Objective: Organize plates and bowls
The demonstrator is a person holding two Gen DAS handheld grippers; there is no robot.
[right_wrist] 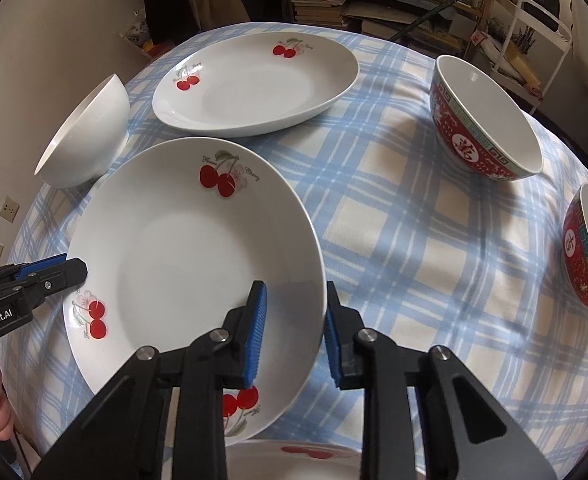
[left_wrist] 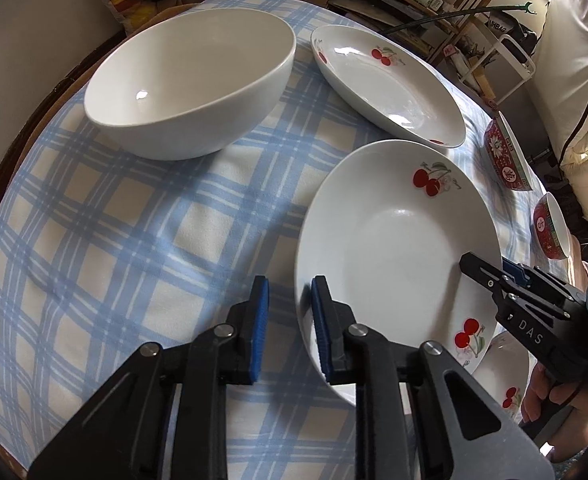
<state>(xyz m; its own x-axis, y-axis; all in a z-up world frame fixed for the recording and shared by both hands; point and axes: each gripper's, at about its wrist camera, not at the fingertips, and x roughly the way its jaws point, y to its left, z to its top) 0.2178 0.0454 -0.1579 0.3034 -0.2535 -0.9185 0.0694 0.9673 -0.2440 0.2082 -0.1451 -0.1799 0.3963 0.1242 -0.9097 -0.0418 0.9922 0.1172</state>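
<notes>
A white deep plate with red cherries [left_wrist: 385,240] [right_wrist: 182,248] sits over a second cherry plate [left_wrist: 505,376] [right_wrist: 294,454] whose edge peeks out beneath it. My left gripper [left_wrist: 290,316] straddles its left rim, one blue pad inside and one outside; in the right wrist view the left gripper [right_wrist: 80,272] looks pinched on that rim. My right gripper [right_wrist: 294,320] straddles the opposite rim, and in the left wrist view the right gripper [left_wrist: 467,262] is clamped on that edge. Both are shut on this plate.
A third cherry plate [left_wrist: 385,84] [right_wrist: 254,88] lies farther back. A large plain white bowl [left_wrist: 190,80] [right_wrist: 86,132] stands at the back left. Two red patterned bowls [right_wrist: 481,128] [right_wrist: 585,248] stand on the right. Blue plaid cloth [left_wrist: 134,220] covers the round table; shelves stand behind.
</notes>
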